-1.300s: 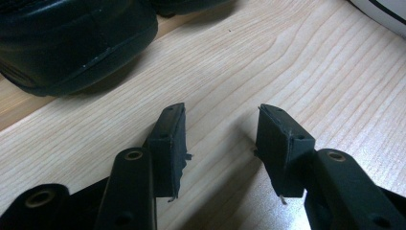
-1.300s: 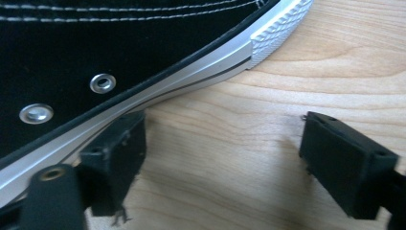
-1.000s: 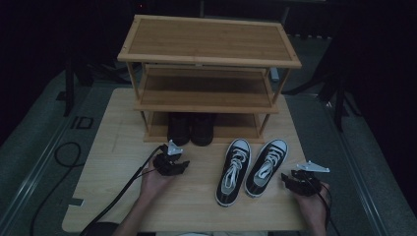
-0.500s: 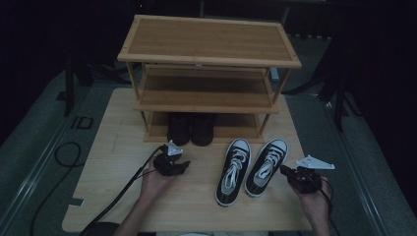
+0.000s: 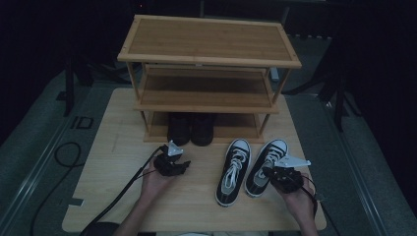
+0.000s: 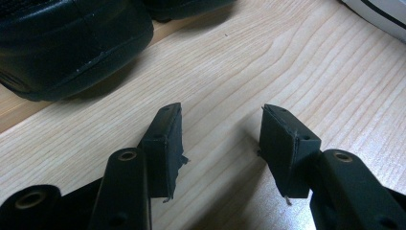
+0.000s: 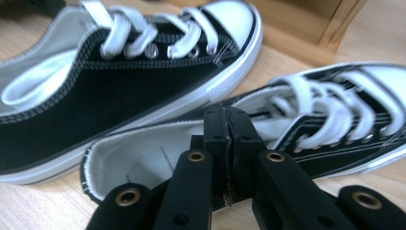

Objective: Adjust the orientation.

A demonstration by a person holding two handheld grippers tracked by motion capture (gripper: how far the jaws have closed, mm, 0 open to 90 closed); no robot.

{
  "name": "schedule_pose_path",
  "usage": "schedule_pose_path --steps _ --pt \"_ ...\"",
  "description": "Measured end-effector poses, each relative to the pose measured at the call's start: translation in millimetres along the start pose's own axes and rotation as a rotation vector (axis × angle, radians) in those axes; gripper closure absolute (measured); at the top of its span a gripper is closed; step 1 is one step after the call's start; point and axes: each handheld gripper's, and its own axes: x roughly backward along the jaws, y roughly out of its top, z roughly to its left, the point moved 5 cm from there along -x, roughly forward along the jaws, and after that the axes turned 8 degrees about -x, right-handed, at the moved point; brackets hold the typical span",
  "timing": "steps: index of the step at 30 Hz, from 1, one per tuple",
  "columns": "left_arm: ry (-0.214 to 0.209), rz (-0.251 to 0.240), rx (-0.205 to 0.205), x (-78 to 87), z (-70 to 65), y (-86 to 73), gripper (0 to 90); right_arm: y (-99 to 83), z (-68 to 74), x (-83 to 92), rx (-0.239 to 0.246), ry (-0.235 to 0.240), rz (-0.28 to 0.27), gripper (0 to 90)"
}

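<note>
Sneakers are the things in hand: two black canvas ones with white laces and white toe caps lie side by side on the wooden table (image 5: 113, 196), in front of the bamboo shoe rack (image 5: 209, 49). The right gripper (image 5: 281, 175) has its jaws pressed together on the inner edge at the heel opening of the right sneaker (image 7: 335, 120); the jaws have just been closing, and the canvas rim sits pinched between the pads, as the right gripper view shows. This shoe looks a little tilted there, with its toe toward the rack. The left sneaker (image 5: 233, 169) lies just beside it, flat on the table, untouched. The left gripper (image 5: 173, 164) rests in the person's left hand (image 5: 156, 183), low over the table, well apart from the sneakers; its jaws stand wide with only bare wood between them. Just ahead of it, a pair of dark shoes (image 5: 191, 129) sits on the lowest shelf of the rack, the toes sticking out toward the person. Upper shelves are bare wood.
</note>
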Motion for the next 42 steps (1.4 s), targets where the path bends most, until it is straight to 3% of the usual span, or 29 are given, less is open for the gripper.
schedule_pose_path --steps 1,9,18,27,29,36,42 --pt "0.0 -0.001 0.0 -0.1 0.0 0.0 50.6 -3.8 -0.6 -3.1 0.008 -0.021 0.021 89.6" --pt "-0.001 -0.002 -0.001 0.0 -0.1 -0.1 50.5 -7.8 -1.7 0.8 -0.012 -0.042 0.049 90.0" --pt "-0.002 -0.001 -0.003 0.0 0.0 -0.2 50.5 -14.5 -7.4 9.5 -0.004 -0.082 0.066 90.0" --pt "-0.001 -0.002 -0.002 0.0 -0.1 -0.2 50.3 -21.9 -28.7 20.5 -0.006 -0.135 0.093 90.0" --pt "-0.002 -0.002 -0.002 0.0 -0.1 -0.2 50.3 -21.7 -32.7 21.6 -0.008 -0.125 0.095 90.0" --pt "-0.002 -0.003 -0.003 0.0 0.0 -0.3 50.2 -17.6 -40.3 21.2 0.045 -0.179 0.123 90.0" --pt "-0.002 -0.003 -0.003 -0.1 -0.1 -0.3 50.1 -15.2 -59.6 22.3 0.027 -0.201 0.125 90.0"
